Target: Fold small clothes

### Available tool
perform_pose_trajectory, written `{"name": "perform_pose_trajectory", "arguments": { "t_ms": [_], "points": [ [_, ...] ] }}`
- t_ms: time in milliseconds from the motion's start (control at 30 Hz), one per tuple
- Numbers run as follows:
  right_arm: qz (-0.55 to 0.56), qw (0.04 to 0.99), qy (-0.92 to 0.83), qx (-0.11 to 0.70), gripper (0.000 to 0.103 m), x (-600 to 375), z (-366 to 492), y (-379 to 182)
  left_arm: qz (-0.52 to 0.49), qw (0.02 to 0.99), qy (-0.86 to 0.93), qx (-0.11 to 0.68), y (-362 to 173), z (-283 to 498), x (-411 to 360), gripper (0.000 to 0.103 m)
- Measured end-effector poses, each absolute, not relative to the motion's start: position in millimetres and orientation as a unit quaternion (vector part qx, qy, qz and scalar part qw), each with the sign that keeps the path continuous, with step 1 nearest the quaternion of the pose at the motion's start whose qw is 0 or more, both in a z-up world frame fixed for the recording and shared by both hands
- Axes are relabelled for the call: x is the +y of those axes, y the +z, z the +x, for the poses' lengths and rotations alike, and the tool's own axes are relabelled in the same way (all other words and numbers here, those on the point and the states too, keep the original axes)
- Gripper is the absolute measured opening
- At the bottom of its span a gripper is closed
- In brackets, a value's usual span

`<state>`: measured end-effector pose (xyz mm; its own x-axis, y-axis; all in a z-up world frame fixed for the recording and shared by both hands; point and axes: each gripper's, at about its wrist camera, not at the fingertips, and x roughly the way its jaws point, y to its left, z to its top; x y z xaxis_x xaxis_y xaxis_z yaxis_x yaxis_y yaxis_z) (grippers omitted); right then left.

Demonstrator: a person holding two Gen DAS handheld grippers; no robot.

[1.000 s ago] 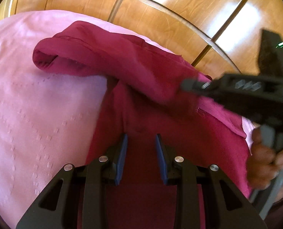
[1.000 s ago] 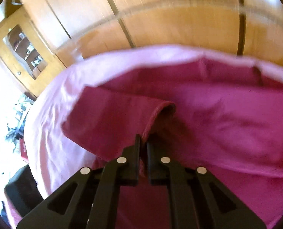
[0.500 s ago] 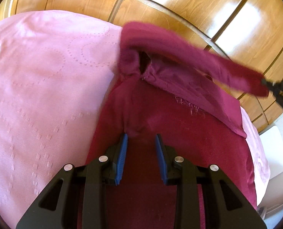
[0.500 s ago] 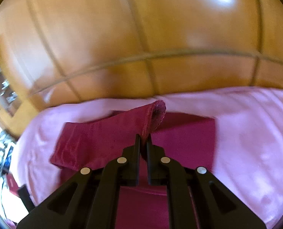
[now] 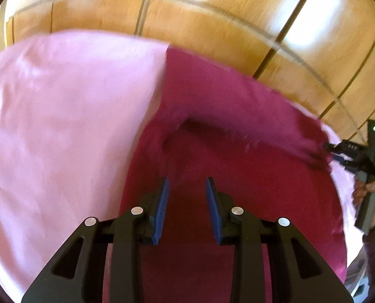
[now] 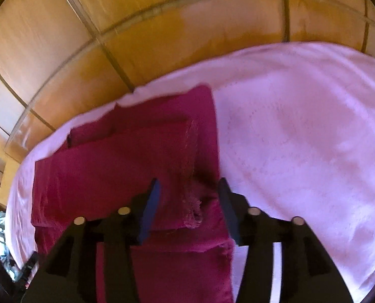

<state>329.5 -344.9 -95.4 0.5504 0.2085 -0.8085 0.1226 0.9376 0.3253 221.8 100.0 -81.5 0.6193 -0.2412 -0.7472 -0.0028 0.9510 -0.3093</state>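
Lying on the pink cloth (image 6: 301,131), the garment (image 6: 126,166) had one part folded over; the right gripper (image 6: 188,209) was wide above it, the left gripper (image 5: 186,208) also wide.

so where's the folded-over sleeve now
In the right wrist view the sleeve lies flat across the red garment, left of the pink cloth, its frayed end between the right gripper's open jaws.

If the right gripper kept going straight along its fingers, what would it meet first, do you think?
Most likely the folded-over flap of the maroon garment, whose frayed edge lies between the open fingers of the right gripper. Depth is unclear, though.
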Motion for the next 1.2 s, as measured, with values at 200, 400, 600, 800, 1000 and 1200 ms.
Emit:
{"name": "perform_pose_trajectory", "arguments": {
  "t_ms": [200, 400, 600, 800, 1000, 1200],
  "points": [
    [0.152, 0.888, 0.069, 0.428, 0.061, -316.2, 316.6, -59.5, -0.138, 0.908, -0.082, 0.387, -41.2, 257.8, 94.5, 0.029],
    [0.08, 0.891, 0.084, 0.44, 0.067, -267.6, 335.3, -80.9, -0.119, 0.917, -0.078, 0.372, -26.4, 320.6, 78.0, 0.029],
    [0.059, 0.891, 0.055, 0.447, 0.072, -271.6, 346.7, -123.6, -0.122, 0.903, -0.053, 0.408, -52.8, 380.0, 79.2, 0.029],
    [-0.004, 0.91, 0.049, 0.412, 0.079, -253.8, 332.8, -137.2, -0.143, 0.882, -0.011, 0.448, -107.8, 403.1, 107.4, 0.029],
    [0.004, 0.91, 0.053, 0.411, 0.081, -255.5, 339.8, -141.6, -0.064, 0.896, 0.018, 0.44, -97.8, 389.7, 88.4, 0.029],
    [0.004, 0.91, 0.055, 0.411, 0.082, -253.4, 338.8, -141.1, -0.033, 0.918, -0.024, 0.395, -69.2, 320.7, 57.3, 0.029]
  ]
}}
